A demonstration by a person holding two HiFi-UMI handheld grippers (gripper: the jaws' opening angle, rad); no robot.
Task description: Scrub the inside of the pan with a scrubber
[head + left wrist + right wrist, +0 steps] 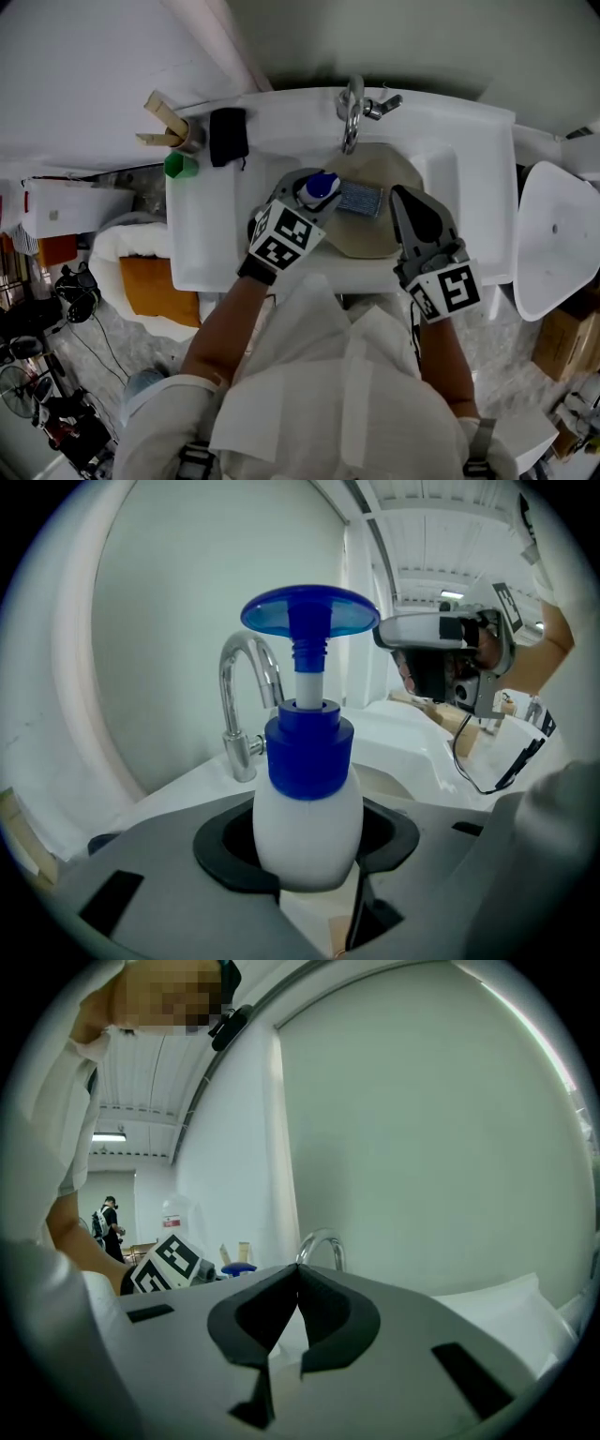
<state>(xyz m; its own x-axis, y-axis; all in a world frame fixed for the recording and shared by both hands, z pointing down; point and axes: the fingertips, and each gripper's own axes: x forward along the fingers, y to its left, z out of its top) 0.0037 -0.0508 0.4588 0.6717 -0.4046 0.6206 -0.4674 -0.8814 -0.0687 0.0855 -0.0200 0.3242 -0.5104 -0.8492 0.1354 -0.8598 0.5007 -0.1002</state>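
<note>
Pan [373, 239], beige and round, lies in the basin of the white sink [473, 141] and fills most of it. Its far rim sits under the curved chrome tap [351, 111] and its near rim is close to the sink's front edge. The grippers cover parts of it, so I cannot tell which way it points or where its long axis runs.

The sink's flat left ledge is bare along its near half. Only its far corner is taken, by a black block [228, 136], a green cup [181, 166] and some wooden pieces [164, 122]. The right ledge runs bare to the sink's right edge, with a white oval fixture [555, 234] beyond it.

Over the pan's left side, the left gripper [314, 185] is clamped round the body of a white bottle with a blue pump top [307, 817], which stands upright between the jaws. Over the pan's right rim, the right gripper [401, 199] has its jaws together with nothing between them, and it points toward the back wall.

Between the two grippers, a grey-blue ribbed rectangular scrubber [361, 199] rests on the pan just beside the pump head. Its long axis runs left to right, and neither gripper holds it.
</note>
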